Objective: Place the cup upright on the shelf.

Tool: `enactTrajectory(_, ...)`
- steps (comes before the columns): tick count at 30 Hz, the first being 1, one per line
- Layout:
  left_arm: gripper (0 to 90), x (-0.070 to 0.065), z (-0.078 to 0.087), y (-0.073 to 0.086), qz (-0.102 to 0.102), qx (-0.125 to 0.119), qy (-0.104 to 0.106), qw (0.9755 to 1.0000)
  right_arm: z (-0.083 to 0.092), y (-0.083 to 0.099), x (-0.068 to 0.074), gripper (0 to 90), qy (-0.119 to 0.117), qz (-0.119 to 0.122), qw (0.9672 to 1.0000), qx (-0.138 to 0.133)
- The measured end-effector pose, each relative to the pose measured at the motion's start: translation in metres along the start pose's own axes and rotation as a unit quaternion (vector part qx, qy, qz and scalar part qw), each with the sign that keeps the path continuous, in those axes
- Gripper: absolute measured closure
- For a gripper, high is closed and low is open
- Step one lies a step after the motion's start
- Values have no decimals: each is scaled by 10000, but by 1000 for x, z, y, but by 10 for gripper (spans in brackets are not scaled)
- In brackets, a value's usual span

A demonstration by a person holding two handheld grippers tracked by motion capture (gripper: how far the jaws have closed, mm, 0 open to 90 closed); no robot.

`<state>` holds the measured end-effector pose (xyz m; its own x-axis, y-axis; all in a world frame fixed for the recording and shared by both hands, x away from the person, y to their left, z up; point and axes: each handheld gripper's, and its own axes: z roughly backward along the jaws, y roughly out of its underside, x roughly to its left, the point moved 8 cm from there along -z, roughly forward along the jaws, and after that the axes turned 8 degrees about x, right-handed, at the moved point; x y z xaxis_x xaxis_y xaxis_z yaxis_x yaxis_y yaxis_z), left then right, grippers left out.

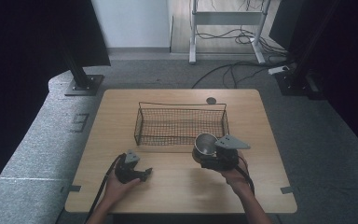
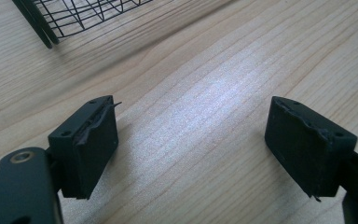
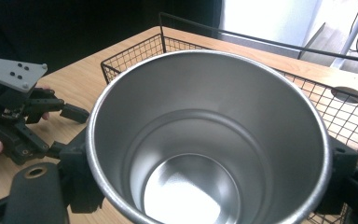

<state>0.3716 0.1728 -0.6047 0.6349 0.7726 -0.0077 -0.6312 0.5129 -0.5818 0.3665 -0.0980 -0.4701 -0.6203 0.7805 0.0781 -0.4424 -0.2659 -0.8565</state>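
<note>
A steel cup (image 1: 205,144) sits upright between the jaws of my right gripper (image 1: 209,156), just in front of the black wire basket (image 1: 182,122). In the right gripper view the cup (image 3: 209,140) is seen from above, empty and shiny, with both jaws pressed against its sides. My left gripper (image 1: 144,173) rests low over the table at the front left, pointing right. Its jaws stand wide apart in the left gripper view, the left gripper (image 2: 191,140) holding nothing over bare wood.
The basket (image 2: 74,14) is empty and sits mid-table. A round grommet (image 1: 211,100) marks the table's far edge. The wooden table (image 1: 177,186) has free room in front and at both sides. Stands and cables lie on the floor beyond.
</note>
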Motion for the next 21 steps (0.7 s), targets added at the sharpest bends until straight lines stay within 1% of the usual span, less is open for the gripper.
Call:
enactTrajectory(4, 171, 0, 0, 0, -1, -1, 0, 10000, 0, -8, -2, 181, 38, -2, 10000, -47)
enactTrajectory(8, 171, 0, 0, 0, -7, 8, -4, 10000, -2, -14, -4, 181, 28, -29, 10000, -71)
enactTrajectory(13, 171, 0, 0, 0, -7, 8, -3, 10000, -8, -16, -6, 181, 28, -54, 10000, -16)
enactTrajectory(21, 171, 0, 0, 0, -6, 7, -3, 10000, -13, -23, -9, 182, 29, -120, 9999, -69)
